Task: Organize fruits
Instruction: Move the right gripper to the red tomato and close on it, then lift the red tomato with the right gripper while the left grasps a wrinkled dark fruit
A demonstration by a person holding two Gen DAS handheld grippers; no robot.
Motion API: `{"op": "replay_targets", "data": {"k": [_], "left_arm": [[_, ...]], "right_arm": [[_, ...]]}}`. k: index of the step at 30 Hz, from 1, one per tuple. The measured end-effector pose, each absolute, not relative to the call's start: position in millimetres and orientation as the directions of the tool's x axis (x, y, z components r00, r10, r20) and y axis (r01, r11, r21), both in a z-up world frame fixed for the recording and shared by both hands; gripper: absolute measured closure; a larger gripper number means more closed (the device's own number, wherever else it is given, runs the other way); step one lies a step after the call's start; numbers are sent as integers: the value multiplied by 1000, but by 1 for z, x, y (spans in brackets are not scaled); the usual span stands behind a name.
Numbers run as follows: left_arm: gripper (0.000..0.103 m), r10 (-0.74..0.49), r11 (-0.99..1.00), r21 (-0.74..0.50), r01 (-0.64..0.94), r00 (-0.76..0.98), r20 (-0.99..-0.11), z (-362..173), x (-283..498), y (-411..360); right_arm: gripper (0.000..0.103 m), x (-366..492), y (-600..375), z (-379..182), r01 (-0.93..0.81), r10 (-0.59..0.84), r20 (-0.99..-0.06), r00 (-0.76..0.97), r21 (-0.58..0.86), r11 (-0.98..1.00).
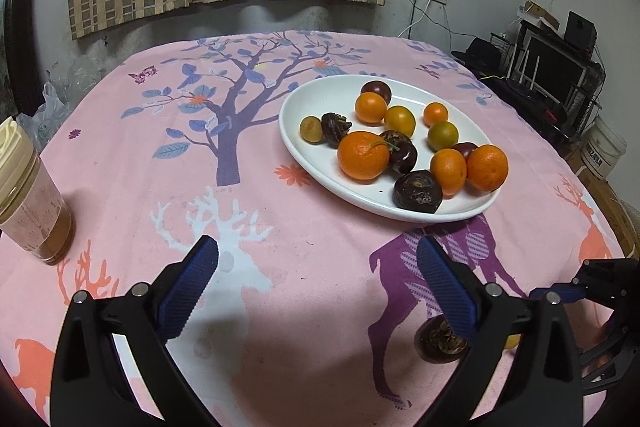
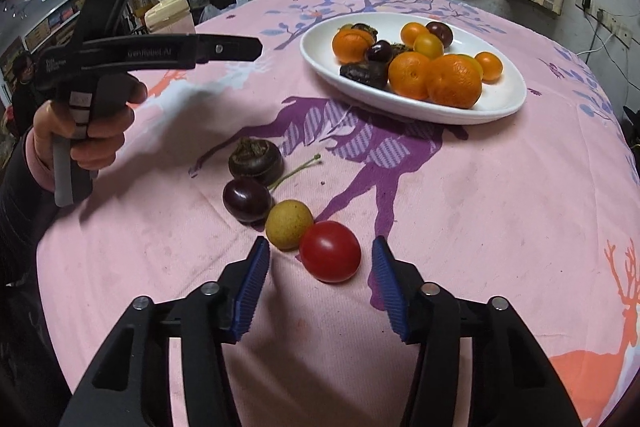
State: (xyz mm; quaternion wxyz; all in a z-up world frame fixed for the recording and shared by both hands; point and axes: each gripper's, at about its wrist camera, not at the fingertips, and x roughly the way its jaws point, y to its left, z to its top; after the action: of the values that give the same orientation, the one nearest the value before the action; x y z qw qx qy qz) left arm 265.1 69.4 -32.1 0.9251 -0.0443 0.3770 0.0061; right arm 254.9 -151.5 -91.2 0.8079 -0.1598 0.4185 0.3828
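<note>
A white oval plate holds several oranges, small tomatoes and dark fruits. On the pink cloth lie a red tomato, a yellow-green fruit, a dark cherry with a stem and a dark brown fruit. My right gripper is open, its fingertips on either side of the red tomato, just short of it. My left gripper is open and empty above the cloth, seen from the side in the right wrist view.
A plastic cup with brown drink stands at the table's left edge. A yellow-lidded container sits at the far left edge. Shelves with electronics and a white bucket stand right of the table.
</note>
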Motion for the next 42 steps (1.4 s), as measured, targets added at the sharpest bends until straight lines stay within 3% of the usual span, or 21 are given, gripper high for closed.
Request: {"op": "replay_targets", "data": {"k": [3,5,10,12,14,16,17,20,25,33,42], "left_arm": [[5,-21,995,-81,-50,712,-702,-32,266,71],[5,-23,995,-83,-50,712,-702,-32,266,71],[5,-40,997,-78,-20,712,-701,-33,266,70],[5,-108,994,-92,60,699,-707,-33,264,64],[6,-255,964,-143,223,635,-729,-37,261,53],[19,-320,931,-129,341,596,-736,-40,252,39],[31,-324,921,-107,374,585,-744,-42,249,33],[48,-324,893,-62,446,541,-776,-53,243,17],[49,-317,863,-15,505,518,-795,-63,236,5],[62,-291,854,26,520,519,-804,-75,238,-7],[64,-299,867,-4,498,514,-804,-73,242,-1]], "right_arm": [[62,255,-154,-91,-752,497,-795,347,80,654],[73,256,-157,-90,-746,502,-791,351,88,660],[74,261,-169,-81,-728,547,-757,357,141,671],[74,265,-177,-74,-714,591,-724,356,196,672],[74,270,-186,-70,-690,608,-704,367,233,686],[73,276,-192,-69,-658,602,-703,378,253,709],[73,278,-193,-70,-647,597,-705,383,256,718],[73,283,-196,-71,-623,591,-707,387,272,733],[73,285,-198,-73,-611,587,-710,390,278,742],[73,285,-197,-75,-607,573,-717,396,264,750],[73,286,-198,-75,-600,570,-720,396,267,754]]}}
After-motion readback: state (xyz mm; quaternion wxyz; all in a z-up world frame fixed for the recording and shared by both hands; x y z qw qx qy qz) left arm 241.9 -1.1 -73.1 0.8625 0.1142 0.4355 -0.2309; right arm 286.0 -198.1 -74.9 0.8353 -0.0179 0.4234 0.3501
